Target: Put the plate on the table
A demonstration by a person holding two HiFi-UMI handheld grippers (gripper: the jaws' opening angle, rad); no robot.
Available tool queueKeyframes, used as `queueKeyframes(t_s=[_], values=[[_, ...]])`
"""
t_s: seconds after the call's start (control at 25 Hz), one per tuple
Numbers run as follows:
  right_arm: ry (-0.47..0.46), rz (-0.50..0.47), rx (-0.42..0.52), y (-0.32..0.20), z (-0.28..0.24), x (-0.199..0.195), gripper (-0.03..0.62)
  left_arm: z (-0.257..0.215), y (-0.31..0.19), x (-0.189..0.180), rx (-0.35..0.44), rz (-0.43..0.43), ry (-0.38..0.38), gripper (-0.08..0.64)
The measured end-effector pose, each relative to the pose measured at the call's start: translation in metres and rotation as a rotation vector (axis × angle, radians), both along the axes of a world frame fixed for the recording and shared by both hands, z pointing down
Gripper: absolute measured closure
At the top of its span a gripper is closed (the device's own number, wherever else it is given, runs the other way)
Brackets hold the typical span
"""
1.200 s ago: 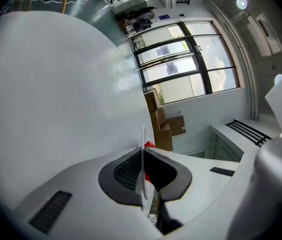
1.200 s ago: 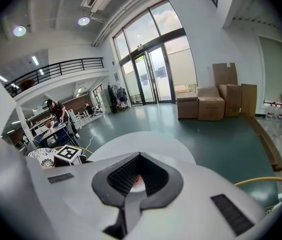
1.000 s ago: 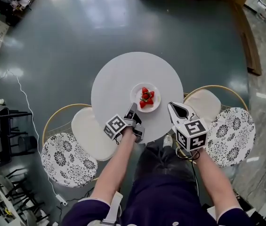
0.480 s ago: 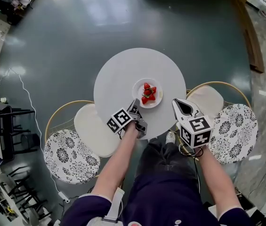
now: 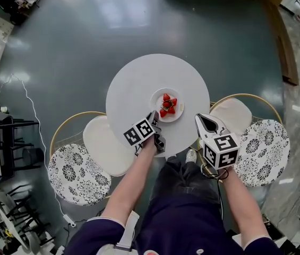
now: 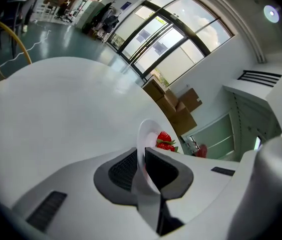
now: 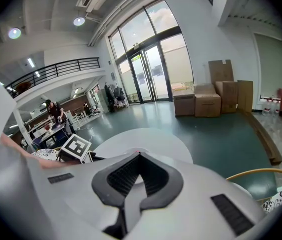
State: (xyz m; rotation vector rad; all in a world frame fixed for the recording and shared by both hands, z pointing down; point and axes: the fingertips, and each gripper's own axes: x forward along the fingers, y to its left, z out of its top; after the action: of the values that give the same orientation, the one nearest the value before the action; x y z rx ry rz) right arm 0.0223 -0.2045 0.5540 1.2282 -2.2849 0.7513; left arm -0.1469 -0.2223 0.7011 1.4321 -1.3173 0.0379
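Plate, small round white ceramic (image 5: 154,101), sits over the near-right part of the round white table (image 5: 136,81), carrying a heap of red strawberries (image 5: 167,104). Left gripper (image 5: 153,117) is clamped on the plate's near rim: in the left gripper view the thin white rim (image 6: 141,134) runs straight between the dark ribbed pads, jaws pinched onto it, berries (image 6: 164,140) just beyond. Prob. gripped at the edge so the jaws stay clear of the fruit and the plate stays level enough not to spill.

Can't tell whether the plate's base is fully down on the tabletop (image 6: 56,109) or just above it; it looks at or v. near the surface, so the task seems close to done, w/ letting go as the step left.

Right gripper (image 5: 199,119) hangs off the table's edge, near the plate but apart from it. Its own view shows the jaws (image 7: 140,156) closed together w/ nothing in them. Likely parked there as a spare, out of the way. Cream-cushioned chairs (image 5: 104,145) flank the person on either side.
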Motion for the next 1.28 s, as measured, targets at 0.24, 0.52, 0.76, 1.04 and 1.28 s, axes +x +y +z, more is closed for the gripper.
queueKeyframes(t_s=[0.24,0.52,0.76,1.04,1.28], values=[[0.000,0.002,0.003,0.000,0.000,0.004,0.588,0.004,0.002,0.001,-0.029,0.027,-0.083,0.512],[0.001,0.005,0.002,0.001,-0.001,0.008,0.588,0.006,0.003,0.002,-0.056,0.065,-0.159,0.497],[-0.004,-0.001,0.006,0.001,-0.002,0.008,0.588,0.006,0.003,0.002,-0.065,0.076,-0.205,0.489],[-0.009,-0.011,0.014,-0.001,-0.005,0.010,0.588,-0.003,0.001,-0.009,-0.037,0.037,-0.237,0.472],[-0.023,-0.035,0.039,-0.007,-0.015,0.002,0.588,-0.036,-0.001,-0.007,0.055,0.096,-0.277,0.474]])
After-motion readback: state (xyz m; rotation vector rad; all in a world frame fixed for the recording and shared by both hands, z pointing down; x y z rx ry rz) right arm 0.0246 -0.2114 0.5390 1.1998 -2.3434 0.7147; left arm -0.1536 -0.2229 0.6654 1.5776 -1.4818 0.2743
